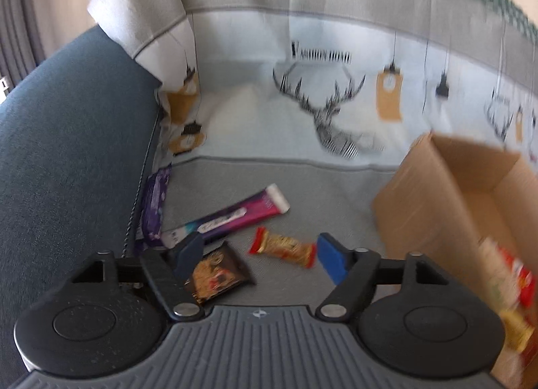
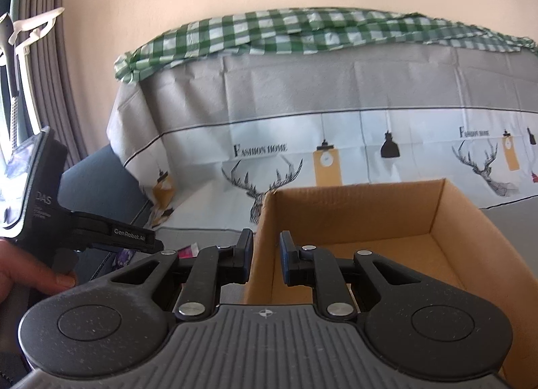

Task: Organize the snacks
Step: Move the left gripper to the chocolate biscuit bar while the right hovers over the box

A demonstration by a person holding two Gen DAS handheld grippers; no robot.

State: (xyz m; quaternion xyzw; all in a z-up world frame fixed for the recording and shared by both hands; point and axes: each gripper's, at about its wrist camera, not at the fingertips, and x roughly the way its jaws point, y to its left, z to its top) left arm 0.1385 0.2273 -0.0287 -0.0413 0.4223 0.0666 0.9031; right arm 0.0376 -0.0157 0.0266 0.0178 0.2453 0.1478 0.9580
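Left hand-held gripper: spread wide and empty, tilted down over loose snacks on a grey sofa seat.

Right hand-held gripper: narrowed on the near wall of the cardboard box, one pad either side of the edge; whether the pads truly pinch the card cannot be told from the picture.

Nearest snack: a brown packet lies partly under the left finger, almost too close in for a clean pinch.

Next out: a gold bar with red ends rests between the open fingers and just ahead of them, flat and slightly askew.

Further out: a long purple pack lies diagonally behind, and a purple pouch is wedged against the dark sofa arm.

Box: open-topped, right of the loose snacks, with a few red and yellow wrappers already inside.

Step in hand, as judged: picking the next snack for the box.

Doing it well: centre the fingers across the gold bar's short width, come down to the cushion, close gently so the wrapper does not slide, and keep the box steadied.
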